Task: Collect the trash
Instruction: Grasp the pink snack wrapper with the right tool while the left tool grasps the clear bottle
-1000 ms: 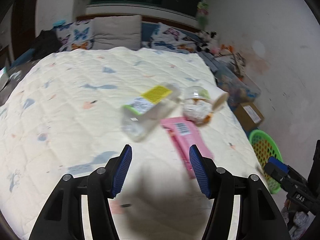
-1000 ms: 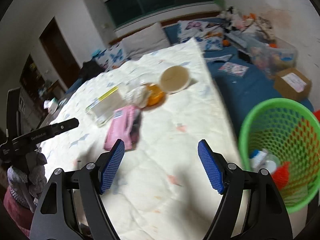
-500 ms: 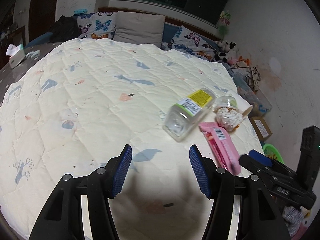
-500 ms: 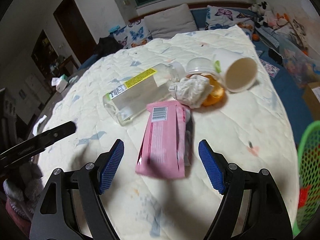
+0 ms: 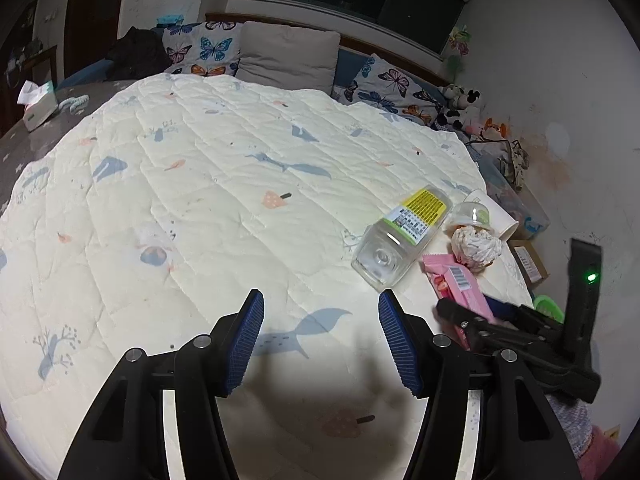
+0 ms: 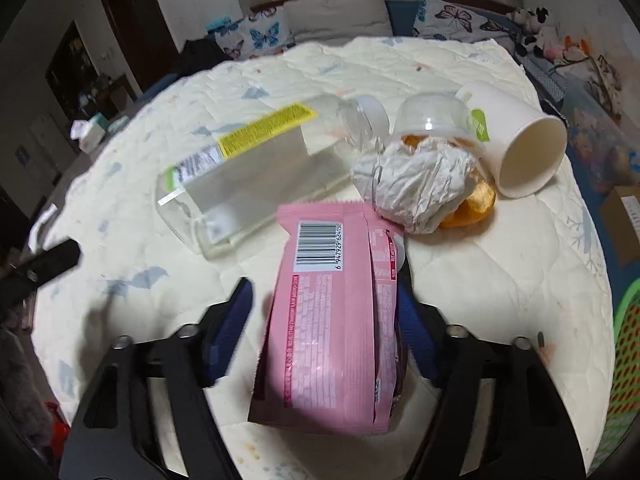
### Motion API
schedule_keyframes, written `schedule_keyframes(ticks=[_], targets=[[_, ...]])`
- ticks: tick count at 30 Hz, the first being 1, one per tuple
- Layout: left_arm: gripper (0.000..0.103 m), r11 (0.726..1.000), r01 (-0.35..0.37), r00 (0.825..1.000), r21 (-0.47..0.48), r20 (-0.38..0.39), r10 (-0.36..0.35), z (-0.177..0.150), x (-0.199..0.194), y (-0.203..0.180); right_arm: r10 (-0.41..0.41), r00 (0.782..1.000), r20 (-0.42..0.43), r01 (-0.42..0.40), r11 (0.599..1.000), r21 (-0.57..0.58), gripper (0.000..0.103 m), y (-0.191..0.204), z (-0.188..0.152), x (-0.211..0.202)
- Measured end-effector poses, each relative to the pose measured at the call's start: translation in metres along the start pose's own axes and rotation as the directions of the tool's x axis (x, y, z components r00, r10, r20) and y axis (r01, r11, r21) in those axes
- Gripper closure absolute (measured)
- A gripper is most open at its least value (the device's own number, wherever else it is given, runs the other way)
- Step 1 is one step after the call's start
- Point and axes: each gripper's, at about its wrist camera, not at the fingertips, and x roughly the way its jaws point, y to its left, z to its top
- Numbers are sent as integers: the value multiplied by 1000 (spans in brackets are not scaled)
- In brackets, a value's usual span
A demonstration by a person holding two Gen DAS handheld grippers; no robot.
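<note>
Trash lies on the cream quilt near the bed's right edge. A pink snack wrapper (image 6: 332,320) lies between the fingers of my right gripper (image 6: 324,332), which is open around it; the left finger stands apart from it. Beyond it lie a clear plastic bottle (image 6: 248,168) with a yellow label, a crumpled white paper (image 6: 420,184) over a clear dome lid and orange scraps, and a white paper cup (image 6: 524,148) on its side. My left gripper (image 5: 320,340) is open and empty over bare quilt, left of the bottle (image 5: 400,236) and wrapper (image 5: 456,284).
A green mesh basket (image 6: 624,340) stands on the floor off the bed's right edge. Cardboard box (image 6: 624,220), plastic bins and soft toys line the right wall. Pillows (image 5: 288,60) lie at the bed's head. A tissue box (image 5: 38,104) sits at far left.
My right gripper has moved forward onto the pink wrapper, which now lies between its fingers. My left gripper has swung left and back, so the trash sits further right in its view.
</note>
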Motion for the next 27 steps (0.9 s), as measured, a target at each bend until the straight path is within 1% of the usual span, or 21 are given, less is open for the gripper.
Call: schedule_keyframes(ticks=[1, 3, 6, 10, 13, 16, 19, 27], targets=[[44, 1000, -2, 1000, 8, 3, 2, 2, 0, -1, 0, 1000, -2, 0, 1000, 0, 40, 0, -1, 1], [42, 1000, -6, 1000, 22, 10, 5, 6, 0, -4, -11, 1000, 5, 11, 1000, -8, 49, 0, -4, -1], [41, 999, -4, 1000, 51, 17, 3, 13, 2, -10, 14, 1000, 5, -14, 1000, 1, 55, -3, -7, -5], [40, 993, -8, 1000, 115, 21, 6, 21, 7, -24, 50, 999, 9, -50, 999, 15, 57, -5, -11, -13], [38, 984, -12, 1000, 178, 24, 8, 29, 13, -37, 80, 997, 18, -80, 997, 22, 57, -7, -18, -24], [28, 971, -19, 1000, 238, 28, 13, 35, 20, -51, 96, 995, 27, -96, 995, 19, 57, -5, -23, -33], [28, 958, -18, 1000, 285, 23, 12, 40, 29, -62, 121, 992, 35, -121, 992, 18, 57, -3, -30, -44], [28, 927, -7, 1000, 374, -13, 13, 51, 60, -88, 178, 983, 45, -178, 984, 7, 57, 1, -51, -69]])
